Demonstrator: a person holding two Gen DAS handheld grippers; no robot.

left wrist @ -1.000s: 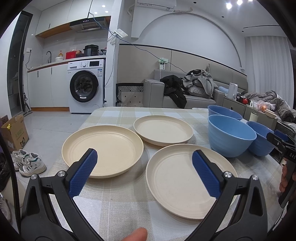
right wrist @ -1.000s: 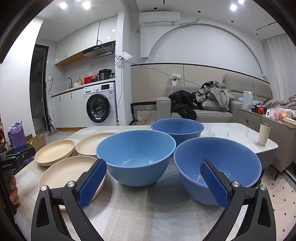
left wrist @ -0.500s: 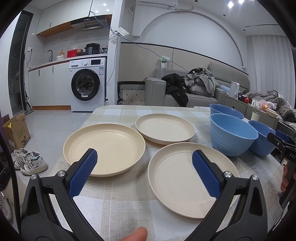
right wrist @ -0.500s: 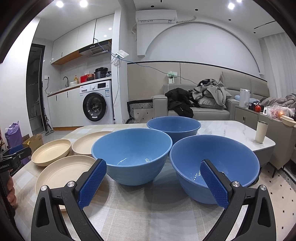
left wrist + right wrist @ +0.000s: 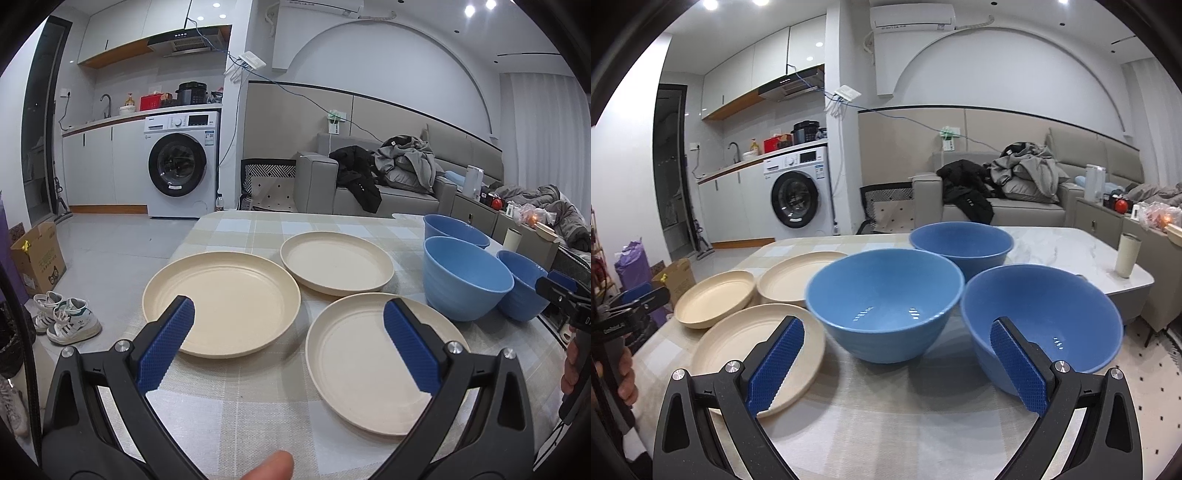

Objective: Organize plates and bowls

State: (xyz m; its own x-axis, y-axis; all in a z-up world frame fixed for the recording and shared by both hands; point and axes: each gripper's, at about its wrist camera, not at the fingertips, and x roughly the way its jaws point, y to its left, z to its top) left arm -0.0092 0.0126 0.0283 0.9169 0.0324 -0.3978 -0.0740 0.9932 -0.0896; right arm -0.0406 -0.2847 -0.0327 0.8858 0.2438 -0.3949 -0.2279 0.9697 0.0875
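Three cream plates lie on the checked tablecloth: a left plate (image 5: 221,302), a far plate (image 5: 336,263) and a near right plate (image 5: 373,362). Three blue bowls stand to their right: a middle bowl (image 5: 465,282), a far bowl (image 5: 454,230) and a right bowl (image 5: 524,284). My left gripper (image 5: 288,343) is open and empty, held above the near table edge between the left and near right plates. My right gripper (image 5: 895,365) is open and empty, in front of the middle bowl (image 5: 884,302) and the right bowl (image 5: 1043,321).
A cream tumbler (image 5: 1127,254) stands on the marble tabletop (image 5: 1071,243) at the far right. The table's left edge drops to the floor, where shoes (image 5: 68,317) and a cardboard box (image 5: 37,258) lie. A sofa (image 5: 388,184) with clothes is behind the table.
Both grippers have drifted slightly; the left view shifted a little so the plates sit marginally further right and higher. The right view tilted a little. Nothing was grasped or moved on the table.
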